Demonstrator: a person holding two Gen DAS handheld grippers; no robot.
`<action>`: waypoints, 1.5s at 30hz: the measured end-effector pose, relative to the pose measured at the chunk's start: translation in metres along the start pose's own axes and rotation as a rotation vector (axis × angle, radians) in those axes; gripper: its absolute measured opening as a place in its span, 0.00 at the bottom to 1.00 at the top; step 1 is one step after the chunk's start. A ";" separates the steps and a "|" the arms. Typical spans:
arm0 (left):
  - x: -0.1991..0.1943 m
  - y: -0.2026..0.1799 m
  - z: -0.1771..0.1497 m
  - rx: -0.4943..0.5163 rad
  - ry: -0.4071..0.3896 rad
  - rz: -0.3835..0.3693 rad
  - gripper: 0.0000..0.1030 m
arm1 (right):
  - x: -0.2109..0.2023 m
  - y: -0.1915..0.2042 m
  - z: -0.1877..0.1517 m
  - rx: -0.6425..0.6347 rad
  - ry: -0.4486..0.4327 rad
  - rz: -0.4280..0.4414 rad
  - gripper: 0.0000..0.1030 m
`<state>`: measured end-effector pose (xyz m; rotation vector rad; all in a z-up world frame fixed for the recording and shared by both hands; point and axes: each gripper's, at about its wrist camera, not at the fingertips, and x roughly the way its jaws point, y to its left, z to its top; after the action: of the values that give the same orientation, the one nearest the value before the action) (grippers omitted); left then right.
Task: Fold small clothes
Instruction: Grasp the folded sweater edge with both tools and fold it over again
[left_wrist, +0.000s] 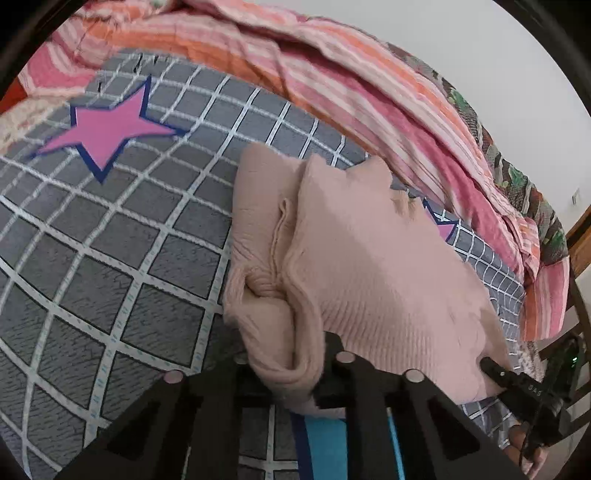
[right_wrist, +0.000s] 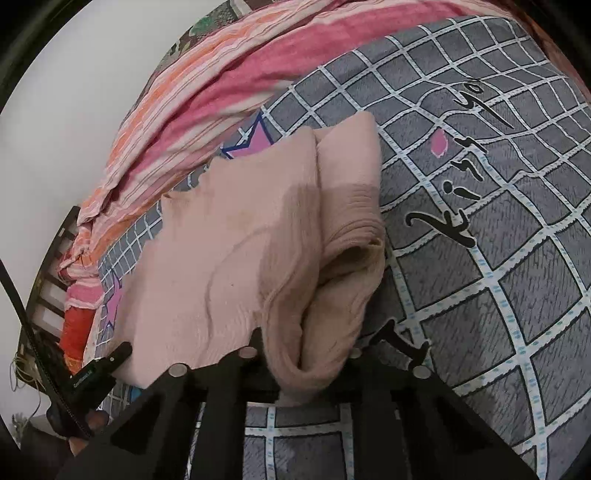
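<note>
On the bed's grey grid-print sheet (left_wrist: 110, 258), the pale pink ribbed knit garment (left_wrist: 369, 266) is lying part-folded, one side doubled over. The near hem is clamped by left tongs (left_wrist: 291, 373) and right tongs (right_wrist: 306, 369). Judged roughly midway; the lengthwise fold is left.

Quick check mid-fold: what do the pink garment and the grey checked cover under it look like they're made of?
Pink garment: looks like a soft knit, matte; fine ribbing runs across it and the folded edges roll thickly. Exact fibre can't be told.
Grey checked cover: seems a printed, brushed or fleecy fabric, matte; its grey squares show a fuzzy, streaked nap between the white lines.
</note>
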<state>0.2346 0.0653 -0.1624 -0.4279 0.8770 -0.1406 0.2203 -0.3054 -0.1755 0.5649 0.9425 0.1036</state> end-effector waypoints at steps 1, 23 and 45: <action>-0.003 -0.003 -0.002 0.018 -0.010 0.014 0.10 | -0.002 0.001 -0.001 -0.012 -0.005 -0.003 0.10; -0.107 -0.021 -0.085 0.111 -0.037 0.064 0.09 | -0.101 -0.003 -0.079 -0.092 -0.023 -0.008 0.08; -0.120 -0.030 -0.038 0.230 -0.114 0.071 0.51 | -0.130 0.017 -0.058 -0.314 -0.168 -0.160 0.33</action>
<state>0.1309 0.0610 -0.0856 -0.1876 0.7531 -0.1484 0.1003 -0.3091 -0.0977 0.2034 0.7853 0.0579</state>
